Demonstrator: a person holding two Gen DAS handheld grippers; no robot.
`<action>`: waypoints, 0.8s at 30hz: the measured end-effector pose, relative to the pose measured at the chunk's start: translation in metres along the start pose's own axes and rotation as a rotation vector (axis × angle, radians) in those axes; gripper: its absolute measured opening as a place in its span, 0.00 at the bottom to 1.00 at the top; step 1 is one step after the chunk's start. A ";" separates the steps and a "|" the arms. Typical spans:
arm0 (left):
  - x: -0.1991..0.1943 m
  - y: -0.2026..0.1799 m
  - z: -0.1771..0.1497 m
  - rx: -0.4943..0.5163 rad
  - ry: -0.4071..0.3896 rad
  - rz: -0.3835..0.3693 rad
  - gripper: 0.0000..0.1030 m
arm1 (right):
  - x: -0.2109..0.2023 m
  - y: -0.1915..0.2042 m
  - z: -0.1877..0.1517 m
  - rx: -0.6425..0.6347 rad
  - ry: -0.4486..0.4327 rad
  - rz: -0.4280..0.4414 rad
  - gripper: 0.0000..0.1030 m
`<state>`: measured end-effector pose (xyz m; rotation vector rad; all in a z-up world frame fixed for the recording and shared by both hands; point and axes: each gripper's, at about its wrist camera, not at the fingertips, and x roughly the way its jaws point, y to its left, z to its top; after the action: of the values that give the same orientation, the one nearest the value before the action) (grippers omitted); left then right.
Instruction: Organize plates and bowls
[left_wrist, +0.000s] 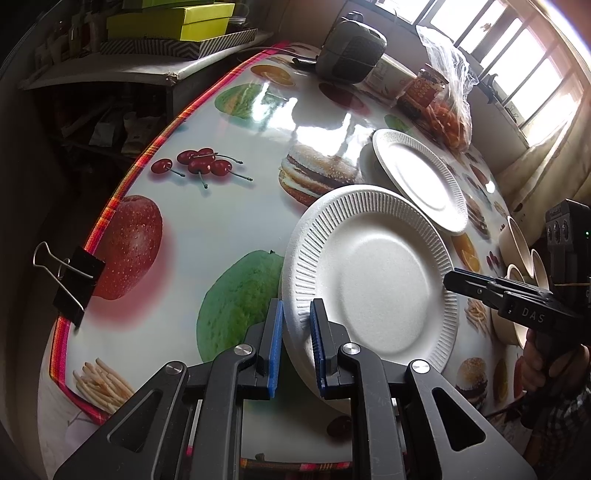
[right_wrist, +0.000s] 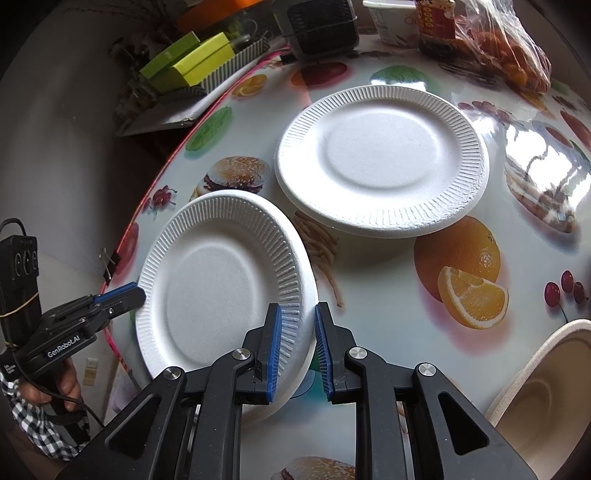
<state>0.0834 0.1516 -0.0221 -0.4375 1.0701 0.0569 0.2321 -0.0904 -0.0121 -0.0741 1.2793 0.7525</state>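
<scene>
Your left gripper (left_wrist: 297, 314) pinches the near-left rim of the white foam plate (left_wrist: 373, 280), and your right gripper (right_wrist: 298, 317) clamps the opposite rim of that same plate, so it hangs tilted between them just above the fruit-print tablecloth (left_wrist: 207, 122). Beyond the held plate, ahead of your right gripper, a second foam plate (right_wrist: 384, 158) lies flat on the cloth. Beige bowls (left_wrist: 517, 243) sit just past your right gripper's far side.
</scene>
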 end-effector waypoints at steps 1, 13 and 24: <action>0.000 0.000 0.000 0.001 0.000 -0.002 0.15 | 0.000 0.000 0.000 0.001 0.000 0.000 0.19; -0.004 -0.008 0.008 0.020 -0.009 0.013 0.20 | -0.005 -0.002 0.002 0.009 -0.012 0.014 0.33; -0.003 -0.018 0.019 0.039 -0.016 0.017 0.21 | -0.013 -0.009 0.006 0.025 -0.031 0.011 0.33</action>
<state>0.1022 0.1425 -0.0059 -0.3927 1.0572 0.0543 0.2405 -0.1011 -0.0016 -0.0352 1.2602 0.7439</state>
